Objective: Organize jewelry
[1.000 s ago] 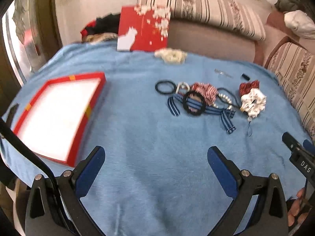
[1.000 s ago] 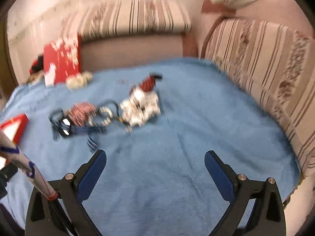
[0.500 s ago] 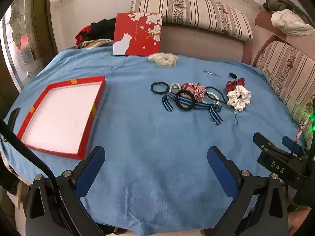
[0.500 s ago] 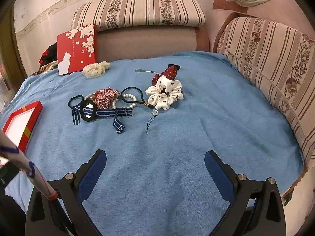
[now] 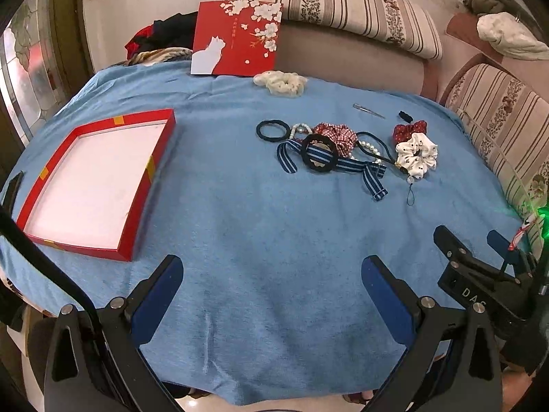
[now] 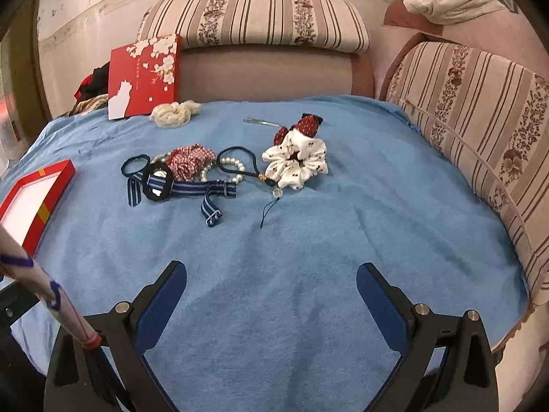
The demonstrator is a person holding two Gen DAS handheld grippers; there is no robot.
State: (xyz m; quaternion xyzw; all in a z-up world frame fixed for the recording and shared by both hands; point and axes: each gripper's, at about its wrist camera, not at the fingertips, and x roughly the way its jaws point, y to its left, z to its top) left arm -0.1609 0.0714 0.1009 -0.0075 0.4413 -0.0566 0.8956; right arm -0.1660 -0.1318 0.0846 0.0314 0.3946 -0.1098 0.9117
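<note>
A pile of hair accessories lies on the blue cloth: a black hair tie (image 5: pixel 272 131), a red checked scrunchie (image 5: pixel 335 135) (image 6: pixel 190 162), a thick black ring (image 5: pixel 317 158) on a blue striped ribbon (image 6: pixel 192 189), pearl beads (image 6: pixel 230 163), a white dotted scrunchie (image 5: pixel 417 154) (image 6: pixel 295 161) and a red bow (image 6: pixel 305 127). An open red tray (image 5: pixel 89 185) with a white floor lies at the left. My left gripper (image 5: pixel 272 288) is open and empty near the front edge. My right gripper (image 6: pixel 271 295) is open and empty, short of the pile.
A red box lid (image 5: pixel 236 44) with a white cat leans against the sofa back. A cream scrunchie (image 5: pixel 279 82) lies by it, and a thin hair clip (image 5: pixel 369 110) lies behind the pile. Striped sofa cushions (image 6: pixel 480 110) border the right side.
Both grippers have pulled back toward the front edge, so the pile looks farther off. The blurred views have steadied. Both stay open and empty.
</note>
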